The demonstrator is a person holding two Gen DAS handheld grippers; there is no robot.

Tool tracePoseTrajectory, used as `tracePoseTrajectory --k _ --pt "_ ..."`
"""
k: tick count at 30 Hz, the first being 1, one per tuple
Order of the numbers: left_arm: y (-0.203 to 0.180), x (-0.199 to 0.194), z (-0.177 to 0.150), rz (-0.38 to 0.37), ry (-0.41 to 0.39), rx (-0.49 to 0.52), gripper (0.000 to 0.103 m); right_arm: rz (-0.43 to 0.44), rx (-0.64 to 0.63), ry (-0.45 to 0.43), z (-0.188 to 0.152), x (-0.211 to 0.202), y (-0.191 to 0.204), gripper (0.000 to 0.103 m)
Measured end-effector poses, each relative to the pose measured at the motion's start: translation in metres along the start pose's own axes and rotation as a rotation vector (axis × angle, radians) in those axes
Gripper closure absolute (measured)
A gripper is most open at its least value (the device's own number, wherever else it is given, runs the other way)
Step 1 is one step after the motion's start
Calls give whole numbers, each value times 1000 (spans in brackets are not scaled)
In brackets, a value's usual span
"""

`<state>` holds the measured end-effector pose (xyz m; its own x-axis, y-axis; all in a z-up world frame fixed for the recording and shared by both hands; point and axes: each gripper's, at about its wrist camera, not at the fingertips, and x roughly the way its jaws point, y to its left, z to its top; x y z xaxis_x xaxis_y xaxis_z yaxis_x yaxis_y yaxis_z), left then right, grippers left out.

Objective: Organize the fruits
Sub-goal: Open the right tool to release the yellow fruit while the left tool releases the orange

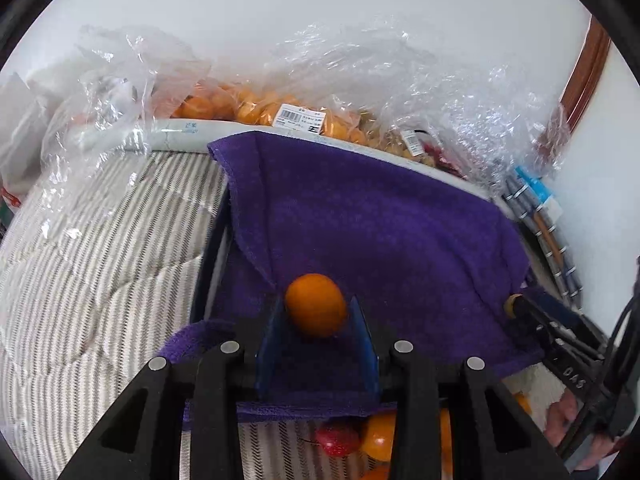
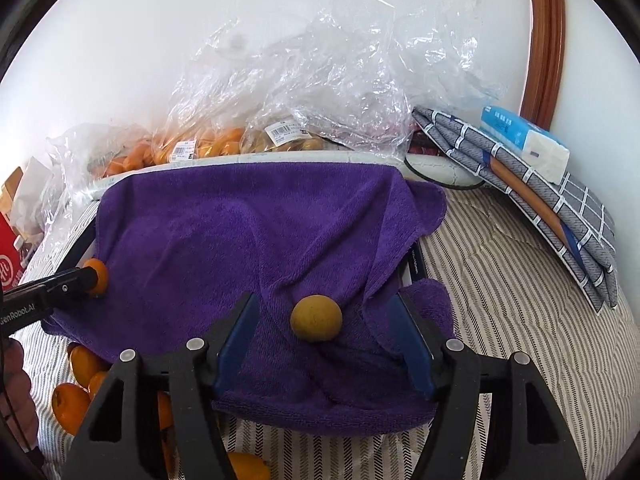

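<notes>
A purple towel [image 1: 380,220] [image 2: 240,220] lies draped over a black frame. My left gripper [image 1: 316,305] has a small orange [image 1: 316,304] between its blue fingers [image 1: 362,332]; the fruit rests on the towel and a thin gap shows at the right pad. The right wrist view shows that gripper [image 2: 94,277] at the left with the orange [image 2: 100,276] at its tip. My right gripper [image 2: 323,298] stands open around a yellowish round fruit [image 2: 316,318] that lies on the towel, clear of both pads. Its tip [image 1: 514,306] shows at the right of the left wrist view.
Loose oranges [image 2: 76,384] [image 1: 378,436] and a red fruit [image 1: 338,438] lie below the towel's front edge on a striped bed cover [image 2: 500,300]. Plastic bags of oranges [image 2: 188,148] [image 1: 248,108] line the wall behind. A folded checked cloth [image 2: 540,200] carries a tissue pack [image 2: 524,144].
</notes>
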<state>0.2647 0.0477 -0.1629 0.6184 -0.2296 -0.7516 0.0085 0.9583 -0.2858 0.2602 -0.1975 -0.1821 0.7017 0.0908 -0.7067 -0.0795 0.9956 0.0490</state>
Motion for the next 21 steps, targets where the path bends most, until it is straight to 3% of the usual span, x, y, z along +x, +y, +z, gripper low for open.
tracePoseTrajectory --k 4,12,18,21 --pt "4 -5 0 -50 -21 -27 60 8 2 -27 0 -8 -2 36" --pt "7 -16 0 -23 -66 -27 50 50 33 -35 0 -22 -9 36" --pt "10 -28 0 6 -98 -36 48 119 21 -22 -17 -47 1 36" --pt "11 -40 -4 6 -129 -42 48 166 5 7 -34 -57 10 44"
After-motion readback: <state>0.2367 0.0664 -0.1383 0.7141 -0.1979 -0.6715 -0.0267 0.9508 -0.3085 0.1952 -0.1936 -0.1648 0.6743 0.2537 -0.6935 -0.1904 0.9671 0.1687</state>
